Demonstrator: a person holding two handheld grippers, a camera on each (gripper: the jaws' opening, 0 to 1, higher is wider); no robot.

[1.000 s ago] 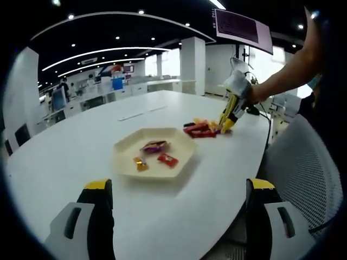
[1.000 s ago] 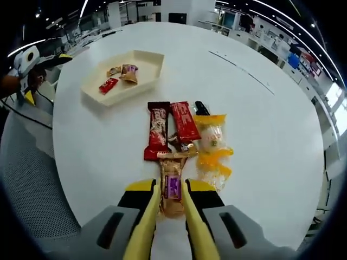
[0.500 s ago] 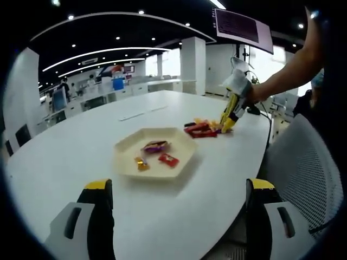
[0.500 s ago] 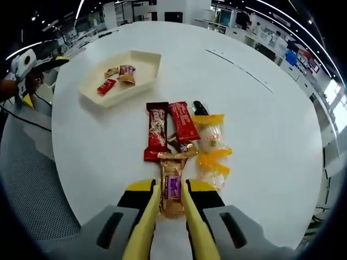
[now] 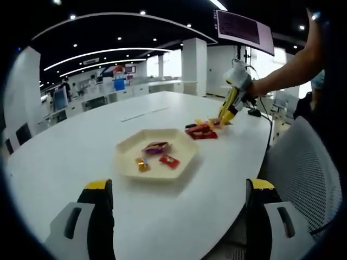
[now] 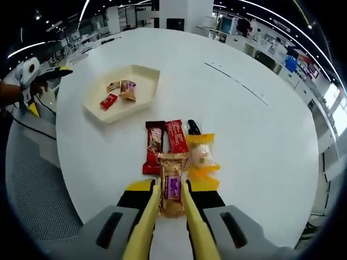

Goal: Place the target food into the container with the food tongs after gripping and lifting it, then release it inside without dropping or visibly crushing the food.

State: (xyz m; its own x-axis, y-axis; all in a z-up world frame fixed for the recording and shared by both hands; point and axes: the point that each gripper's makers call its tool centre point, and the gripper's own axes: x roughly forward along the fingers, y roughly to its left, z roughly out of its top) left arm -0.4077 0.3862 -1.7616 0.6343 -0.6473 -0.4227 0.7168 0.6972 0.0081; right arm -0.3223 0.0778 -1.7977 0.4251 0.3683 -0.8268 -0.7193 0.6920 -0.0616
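Two yellow tongs on the right tool pinch a tan, purple-labelled wrapped snack, raised above the round white desk and the red bars. Well apart sits the cream hexagonal tray holding small sweets. Left tool stands wide, holding nothing.

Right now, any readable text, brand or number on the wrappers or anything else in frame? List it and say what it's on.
No text can be read.
Gold snack pack in the right hand-held gripper: purple label, print blurred.
Two red bars on the table: pale lettering, too small to read.
Yellow packet: no legible print.
Wrapped sweets in the tray: too small.
Hanging screen: dark, its lines blurred.
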